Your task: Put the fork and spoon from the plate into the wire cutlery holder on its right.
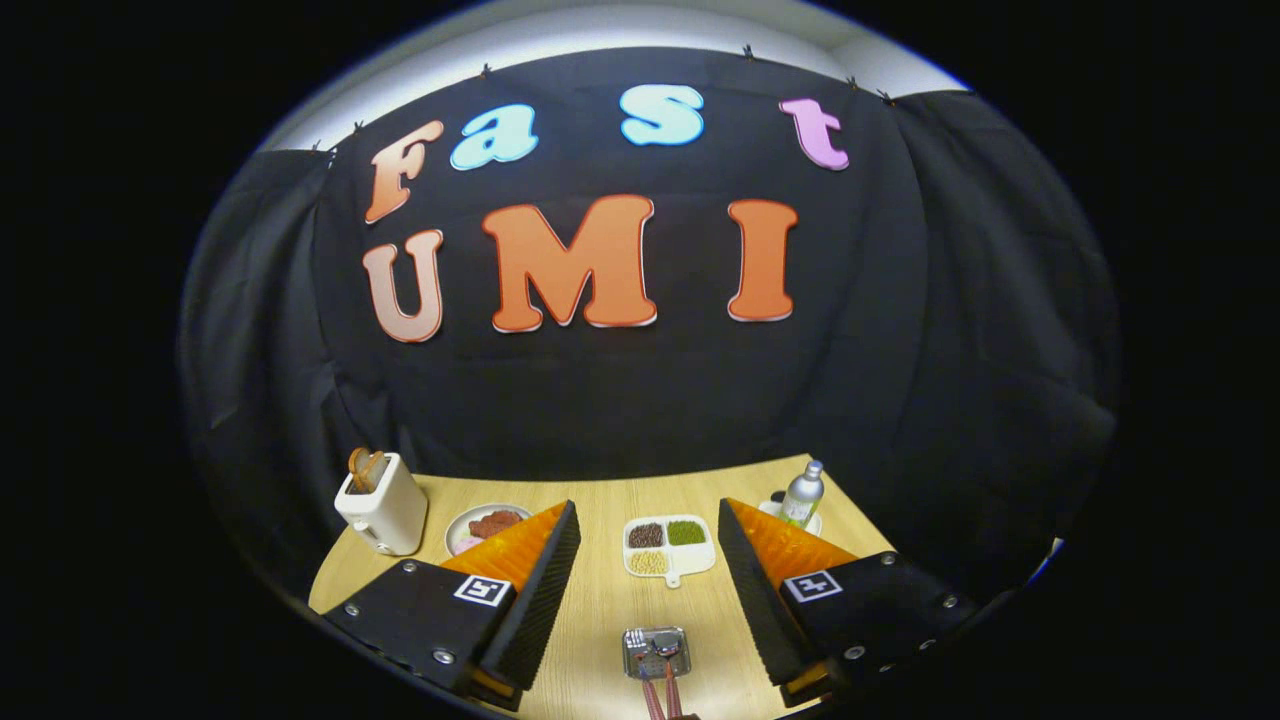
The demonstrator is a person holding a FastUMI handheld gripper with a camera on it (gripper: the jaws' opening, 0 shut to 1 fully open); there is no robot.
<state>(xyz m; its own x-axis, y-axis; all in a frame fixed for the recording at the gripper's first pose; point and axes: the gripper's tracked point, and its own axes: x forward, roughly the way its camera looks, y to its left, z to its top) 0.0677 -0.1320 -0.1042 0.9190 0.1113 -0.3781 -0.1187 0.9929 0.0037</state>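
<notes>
- Gripper (648, 530): fingers spread wide, nothing held between them; raised above the wooden table (600, 610) and aimed toward its far edge, presumably to survey before descending.
- Landmark: divided tray (668, 548), white, 4 compartments, 3 of them with dark brown, green and pale yellow fillings; seen between the 2 fingers, toward the middle of the table.
- Metal holder (655, 652): nearer than the tray, directly below the gripper; shiny, small, detail too fine to confirm as wire; possibly the cutlery holder of the task.
- Pink handles (660, 698): 2 slim ones, running from the metal holder toward the viewer; likely the fork and spoon, though heads not distinguishable; whether lying on a plate or already in the holder, cannot tell.
- Toaster (383, 505): white, left of the tray and well apart, brown slice standing in the slot.
- Plate (484, 526): left of the tray, between it and the toaster, partly behind the left finger; reddish food on it; no cutlery discernible there.
- Bottle (803, 493): right of the tray, upright on a small saucer, beyond the right finger.
- Judged stage: approach only; nothing grasped yet.
</notes>
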